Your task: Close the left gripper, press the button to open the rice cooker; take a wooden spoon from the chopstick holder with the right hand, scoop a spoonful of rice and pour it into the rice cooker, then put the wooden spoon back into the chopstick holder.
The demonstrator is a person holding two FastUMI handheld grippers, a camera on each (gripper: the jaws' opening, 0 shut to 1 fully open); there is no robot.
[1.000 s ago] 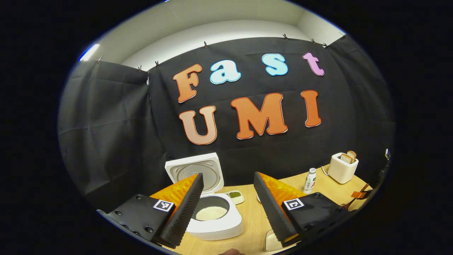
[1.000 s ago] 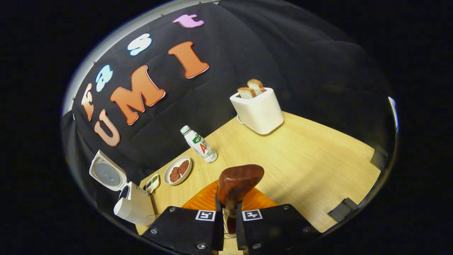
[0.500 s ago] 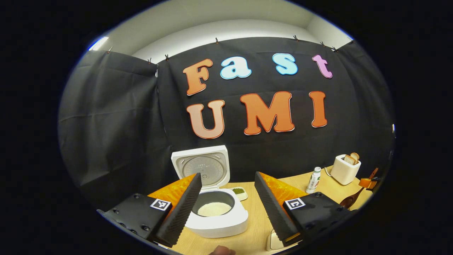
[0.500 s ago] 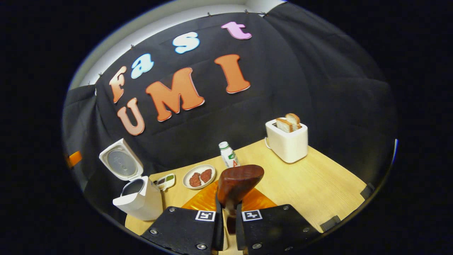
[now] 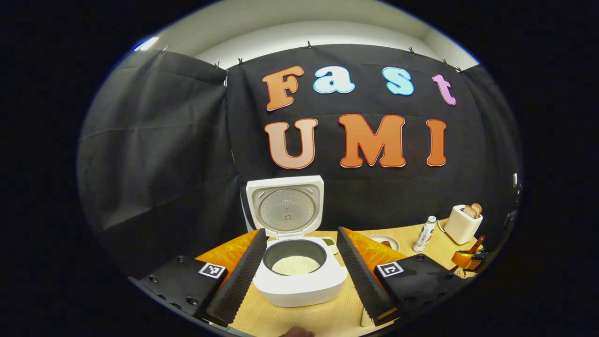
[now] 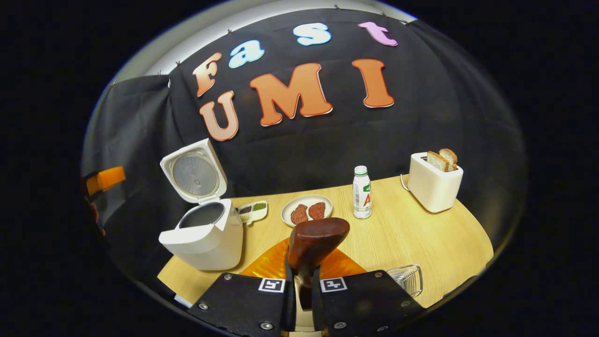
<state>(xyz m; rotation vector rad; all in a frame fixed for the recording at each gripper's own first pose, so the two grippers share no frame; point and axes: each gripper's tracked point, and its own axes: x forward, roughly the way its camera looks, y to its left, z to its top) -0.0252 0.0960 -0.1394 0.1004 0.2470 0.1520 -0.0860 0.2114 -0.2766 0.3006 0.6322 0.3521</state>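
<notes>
The white rice cooker (image 5: 299,283) stands open with its lid (image 5: 285,206) upright and white rice (image 5: 295,265) in the pot. My left gripper (image 5: 301,231) is open just in front of it, one finger on each side of the cooker, touching nothing. My right gripper (image 6: 299,274) is shut on the handle of the dark wooden spoon (image 6: 318,238), whose bowl sticks up above the fingers with no rice visible on it. From the right gripper view the cooker (image 6: 206,238) is at the left. A wire holder (image 6: 407,278) sits just right of this gripper.
On the wooden table (image 6: 421,243) stand a plate with two meat patties (image 6: 306,210), a small bottle (image 6: 361,192), a white toaster with bread (image 6: 433,182) and a small condiment dish (image 6: 252,210). The left gripper's orange body (image 6: 105,178) is at the far left edge.
The right gripper has levelled and swung left with the spoon, bringing the cooker closer. The left gripper's view has shifted so the cooker sits centred between its open fingers.
</notes>
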